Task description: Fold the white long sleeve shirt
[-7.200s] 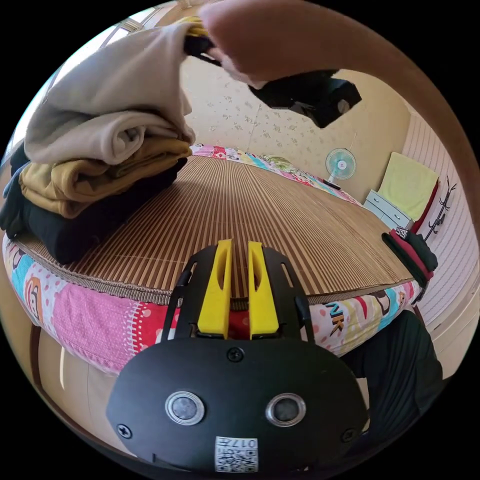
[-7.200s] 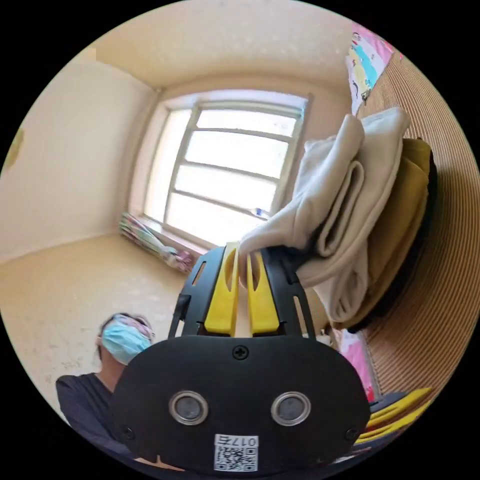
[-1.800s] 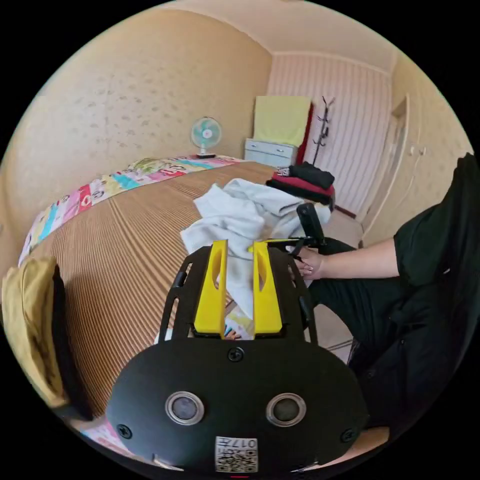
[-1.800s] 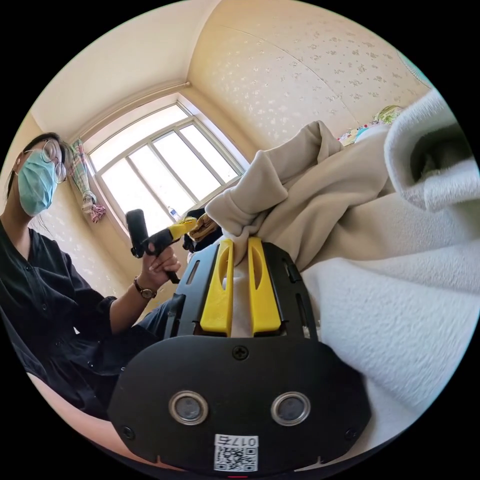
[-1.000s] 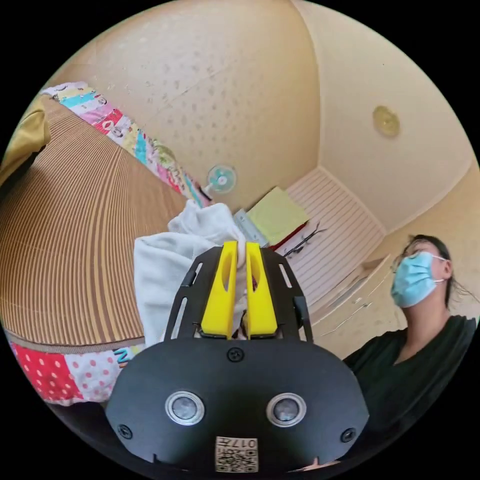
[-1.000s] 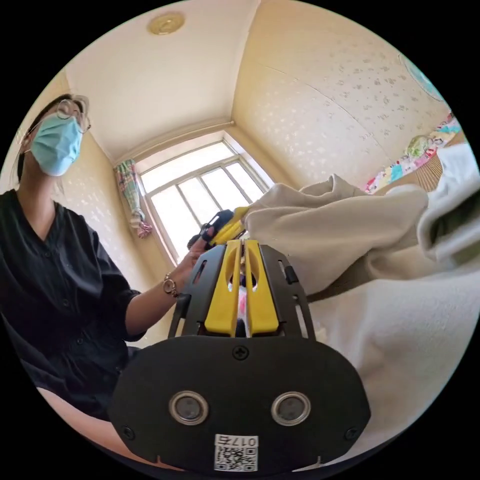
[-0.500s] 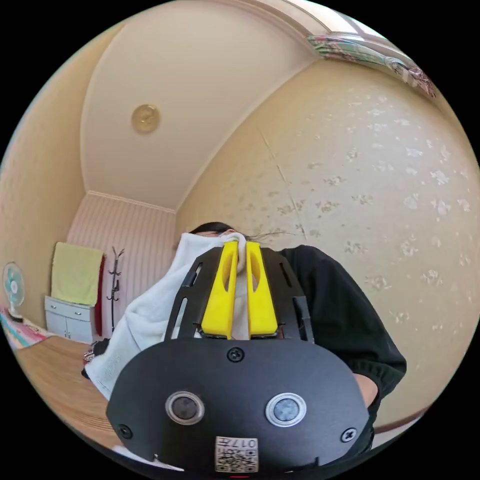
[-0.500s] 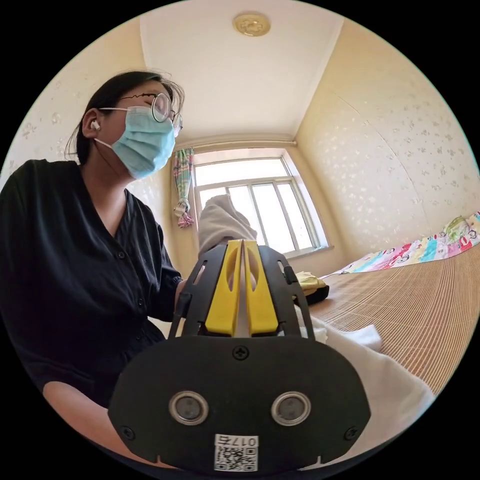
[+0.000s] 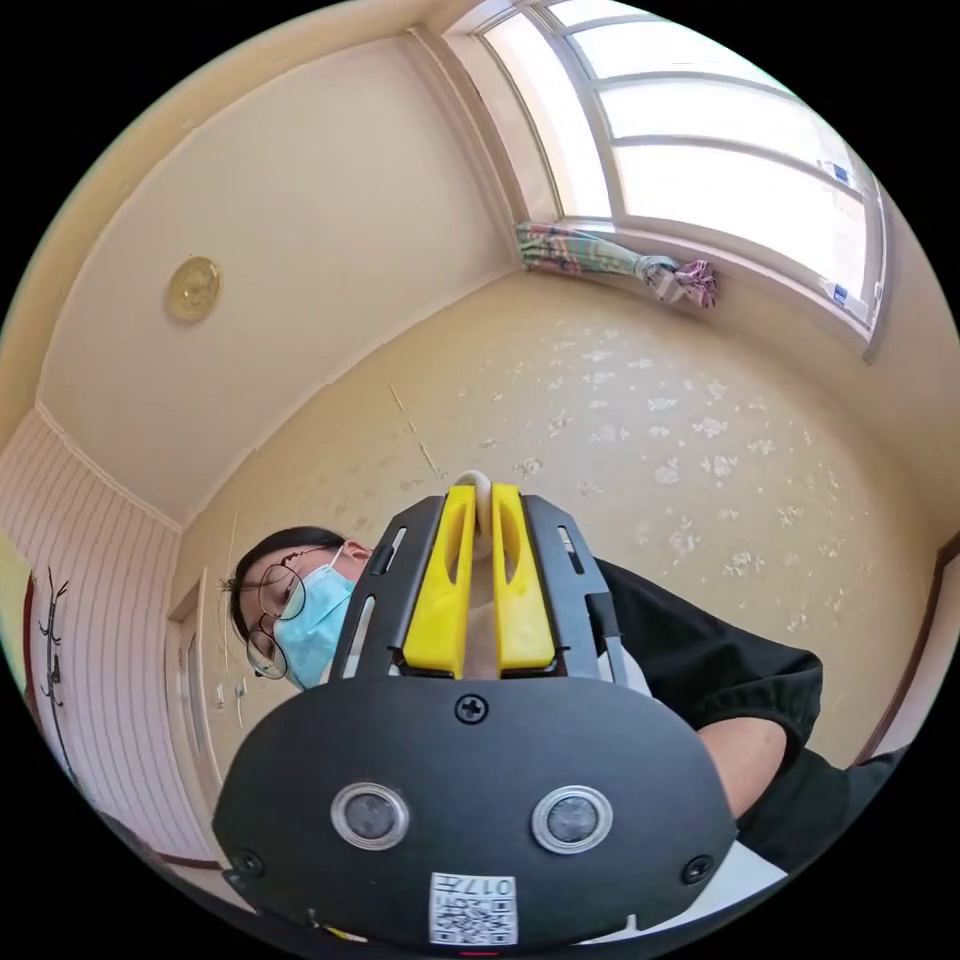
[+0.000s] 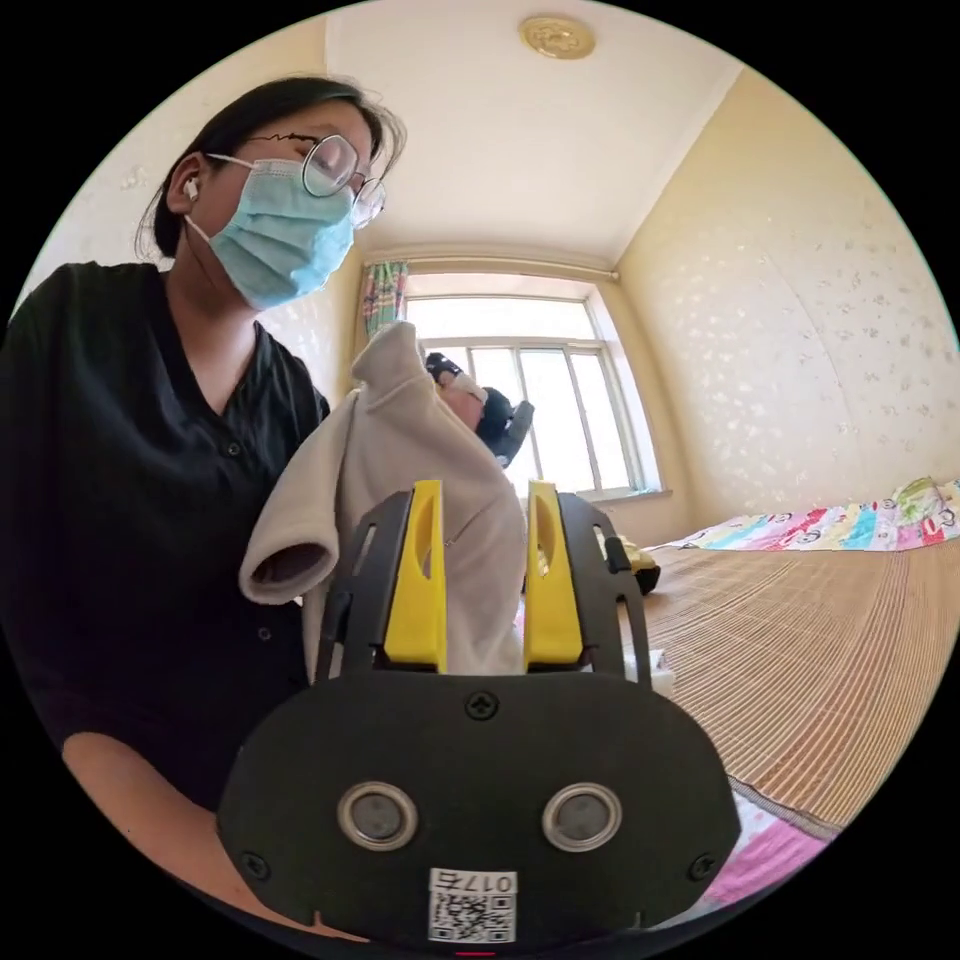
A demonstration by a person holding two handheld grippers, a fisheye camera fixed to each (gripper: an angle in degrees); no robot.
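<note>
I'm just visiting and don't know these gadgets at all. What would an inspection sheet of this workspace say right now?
Surface: bed with a striped bamboo mat over a colourful patterned sheet.
Job's things: white long sleeve shirt hangs in the air in front of the person, one cuff drooping open.
Clutter: folded dark and yellow clothes at the mat's far end.
Grippers: left gripper is shut on a fold of the shirt; right gripper has its jaws apart, with cloth hanging between them.
Cables: nothing seen.
Surroundings: window, tied curtain, patterned wallpaper, round ceiling fitting, coat stand, person in a dark top.
</note>
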